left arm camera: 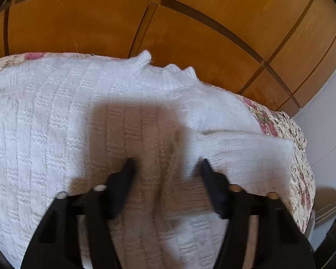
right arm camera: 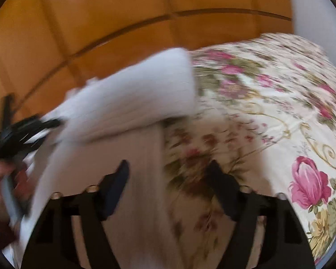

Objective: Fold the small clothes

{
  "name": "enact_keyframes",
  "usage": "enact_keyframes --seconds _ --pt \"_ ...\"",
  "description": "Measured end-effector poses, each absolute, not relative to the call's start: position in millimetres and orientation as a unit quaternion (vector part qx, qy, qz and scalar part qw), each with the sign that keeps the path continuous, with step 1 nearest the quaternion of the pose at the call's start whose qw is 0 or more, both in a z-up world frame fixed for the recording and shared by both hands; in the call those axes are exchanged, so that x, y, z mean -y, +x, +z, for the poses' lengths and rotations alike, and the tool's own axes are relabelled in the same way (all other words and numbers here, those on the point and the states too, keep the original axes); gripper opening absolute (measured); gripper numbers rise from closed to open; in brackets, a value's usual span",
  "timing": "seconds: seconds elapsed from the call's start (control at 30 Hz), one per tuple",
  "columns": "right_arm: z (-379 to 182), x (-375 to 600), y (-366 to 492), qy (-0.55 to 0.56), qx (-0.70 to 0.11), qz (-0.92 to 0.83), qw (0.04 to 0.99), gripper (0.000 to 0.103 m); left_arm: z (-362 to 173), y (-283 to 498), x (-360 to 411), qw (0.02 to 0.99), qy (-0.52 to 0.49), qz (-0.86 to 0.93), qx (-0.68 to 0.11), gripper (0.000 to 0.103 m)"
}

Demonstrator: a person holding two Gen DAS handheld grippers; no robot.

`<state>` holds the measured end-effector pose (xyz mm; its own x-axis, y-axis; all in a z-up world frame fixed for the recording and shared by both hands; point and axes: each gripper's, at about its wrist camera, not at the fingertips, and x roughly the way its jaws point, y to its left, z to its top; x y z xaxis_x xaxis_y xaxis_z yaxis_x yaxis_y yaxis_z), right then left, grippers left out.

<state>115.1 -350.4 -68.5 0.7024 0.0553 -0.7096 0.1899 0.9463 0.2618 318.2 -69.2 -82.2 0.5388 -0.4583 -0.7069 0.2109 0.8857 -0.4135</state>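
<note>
We hold our left tool (left arm camera: 166,164) and right tool (right arm camera: 168,168) spread wide, empty, angled down over the white knitted sweater (left arm camera: 56,112) lying on the floral bedspread (right arm camera: 268,103).

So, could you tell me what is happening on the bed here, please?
A person with a gripper in each hand is folding a white knitted sweater spread on a floral bedspread. The left gripper is open above the sweater's body, gripping nothing, next to a sleeve already folded across it. The right gripper is also open and empty, over the sweater's edge where it meets the bedspread. The right view is blurred. Wooden wardrobe doors stand behind the bed.
</note>
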Motion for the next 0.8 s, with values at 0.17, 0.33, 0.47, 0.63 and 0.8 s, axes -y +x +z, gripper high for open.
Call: enact_keyframes --seconds 0.17,0.33,0.47,0.63,0.8 --pt "-72.9 345.2 77.9 0.168 -0.426 0.032 0.889 0.06 -79.9 313.1 43.7 0.858 -0.193 -0.212 -0.427 0.018" --pt "-79.1 344.5 49.3 0.197 -0.442 0.069 0.872 0.013 -80.4 307.9 34.1 0.857 -0.207 -0.209 -0.422 0.012" --pt "-71.4 343.5 40.4 0.202 -0.448 0.075 0.868 0.008 -81.6 302.2 30.6 0.851 -0.223 -0.208 -0.427 0.018" --pt "-68.0 394.0 20.1 0.205 -0.455 -0.006 0.867 0.004 -72.9 290.5 28.7 0.844 -0.247 -0.233 -0.416 0.067" --pt "-68.2 399.2 18.9 0.188 -0.464 0.011 0.865 0.011 -74.0 294.0 55.3 0.85 -0.193 -0.228 -0.435 0.07"
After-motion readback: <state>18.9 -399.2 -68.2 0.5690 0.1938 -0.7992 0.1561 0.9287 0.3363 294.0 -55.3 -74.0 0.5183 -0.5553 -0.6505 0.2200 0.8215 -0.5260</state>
